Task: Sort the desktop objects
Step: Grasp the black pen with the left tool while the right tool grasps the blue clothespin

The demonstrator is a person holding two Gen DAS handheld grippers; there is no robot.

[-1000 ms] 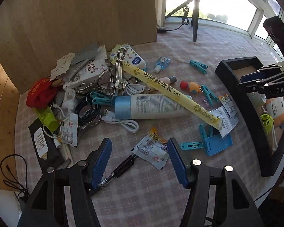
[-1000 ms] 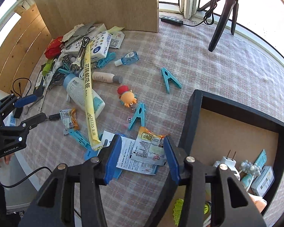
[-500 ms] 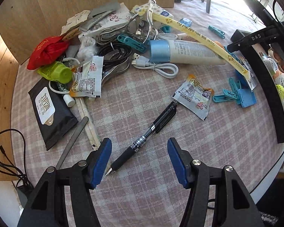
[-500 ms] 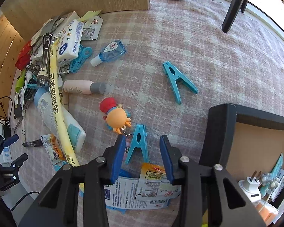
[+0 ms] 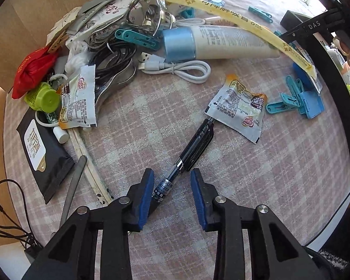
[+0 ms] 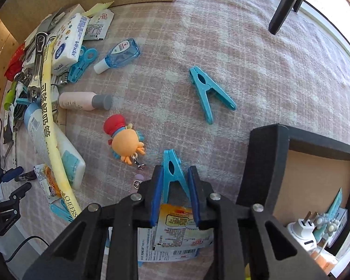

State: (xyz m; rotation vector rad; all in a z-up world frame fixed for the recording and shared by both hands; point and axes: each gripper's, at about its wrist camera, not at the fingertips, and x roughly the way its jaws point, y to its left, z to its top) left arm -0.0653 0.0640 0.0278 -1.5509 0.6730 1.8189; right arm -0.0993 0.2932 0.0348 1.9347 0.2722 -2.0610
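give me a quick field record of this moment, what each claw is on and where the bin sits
left claw: open, straddling the black plastic gel pen, left pad touching the barrel
pen lie: flat on the pink checked tablecloth, far end under a silver coffee creamer sachet
right claw: pads against both legs of the small blue plastic clothes peg
bin: black-walled tray right of that peg, holding a white plug
second peg: larger blue clothes peg, lying apart
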